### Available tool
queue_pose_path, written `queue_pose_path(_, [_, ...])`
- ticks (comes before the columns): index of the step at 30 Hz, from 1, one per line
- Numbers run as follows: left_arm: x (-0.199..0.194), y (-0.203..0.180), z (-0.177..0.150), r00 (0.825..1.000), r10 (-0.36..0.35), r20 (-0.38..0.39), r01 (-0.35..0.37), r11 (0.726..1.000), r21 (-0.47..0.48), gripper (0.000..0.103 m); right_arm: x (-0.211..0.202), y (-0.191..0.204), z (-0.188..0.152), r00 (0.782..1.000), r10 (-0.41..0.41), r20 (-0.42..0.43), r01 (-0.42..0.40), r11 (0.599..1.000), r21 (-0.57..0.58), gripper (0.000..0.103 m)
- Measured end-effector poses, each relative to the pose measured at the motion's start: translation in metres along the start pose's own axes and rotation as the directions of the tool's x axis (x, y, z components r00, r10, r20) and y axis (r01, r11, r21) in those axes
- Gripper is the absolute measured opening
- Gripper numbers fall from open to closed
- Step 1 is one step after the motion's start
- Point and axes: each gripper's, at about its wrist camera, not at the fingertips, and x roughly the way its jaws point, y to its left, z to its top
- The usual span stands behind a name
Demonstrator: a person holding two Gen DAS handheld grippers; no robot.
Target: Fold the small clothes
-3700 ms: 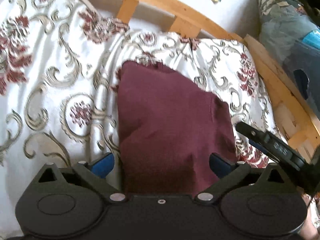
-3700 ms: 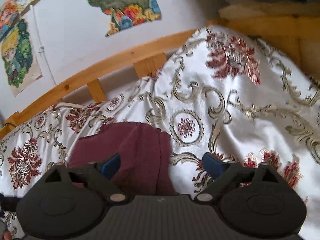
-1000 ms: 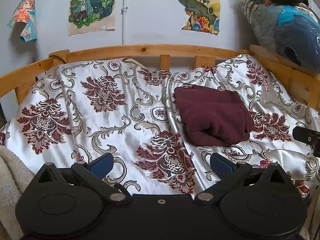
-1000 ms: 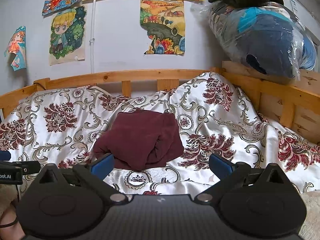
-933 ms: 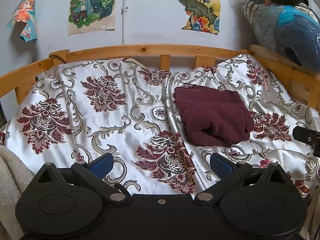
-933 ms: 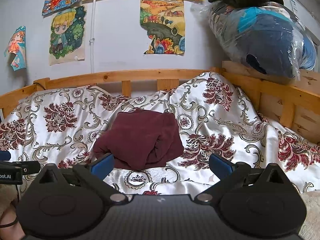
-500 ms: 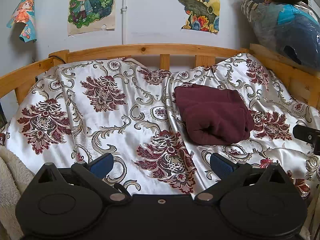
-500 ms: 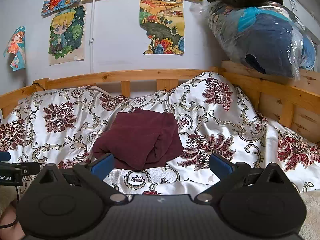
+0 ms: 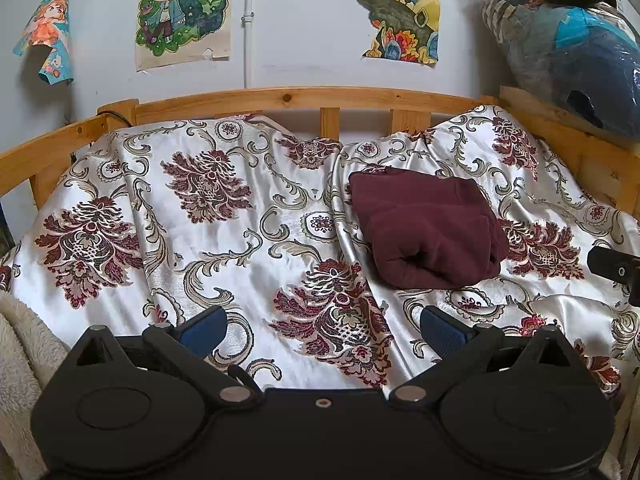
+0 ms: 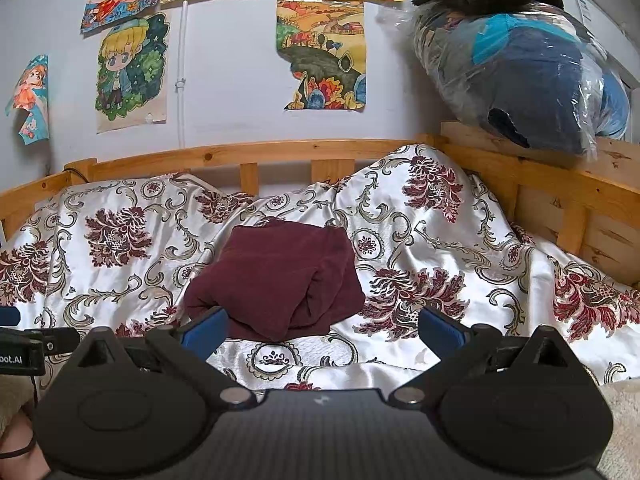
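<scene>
A folded maroon garment (image 9: 424,228) lies on the white floral bedspread (image 9: 224,240), right of the bed's middle; it also shows in the right wrist view (image 10: 280,280). My left gripper (image 9: 322,330) is open and empty, held back from the bed, with the garment ahead and to its right. My right gripper (image 10: 322,330) is open and empty, held back too, with the garment just beyond its left finger (image 10: 204,330). Each gripper's body edge shows in the other's view.
A wooden bed rail (image 9: 304,98) runs along the back and right side (image 10: 560,192). A plastic-wrapped blue bundle (image 10: 532,72) sits on the right rail. Posters (image 9: 184,8) hang on the wall. A fluffy cream blanket (image 9: 20,360) lies at the near left.
Since 3.7 s ago both grippers have pulled back from the garment, which stays folded on the bed. Over the last second nothing has visibly moved.
</scene>
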Motion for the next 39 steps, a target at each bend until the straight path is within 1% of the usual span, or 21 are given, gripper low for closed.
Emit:
queue_pose_path(25, [-0.0002,0.0019,-0.0018,1.000,-0.006,0.006,0.006,1.000,0.000,0.102,-0.0001,-0.0002,0.0003,1.000,-0.001,-0.001,0.001,1.000,0.004,0.103])
queue_pose_path(28, [0.0003,0.0023,-0.0015,1.000,-0.011,-0.005,0.011,1.000,0.009,0.102,-0.0001,-0.0004,0.0003,1.000,-0.002,0.002,0.002,1.000,0.005,0.103])
queue_pose_path(32, [0.0036,-0.0010,0.0012,0.999,0.025,-0.039,-0.024,0.999,0.038,0.102,0.0003,-0.0012,-0.0002,1.000,-0.005,0.001,0.005,1.000,0.009,0.103])
queue_pose_path(34, [0.0054,-0.0007,0.0006,0.998,0.018,-0.060,-0.015,0.999,0.040,0.102,0.0006,-0.0012,-0.0005,1.000,-0.006,-0.001,0.006,1.000,0.009,0.103])
queue_pose_path(39, [0.0037,0.0020,0.0001,0.999,0.015,-0.051,-0.013,1.000,0.029,0.102,0.0025,0.0014,-0.0012,1.000,-0.018,-0.017,0.018,1.000,0.000,0.103])
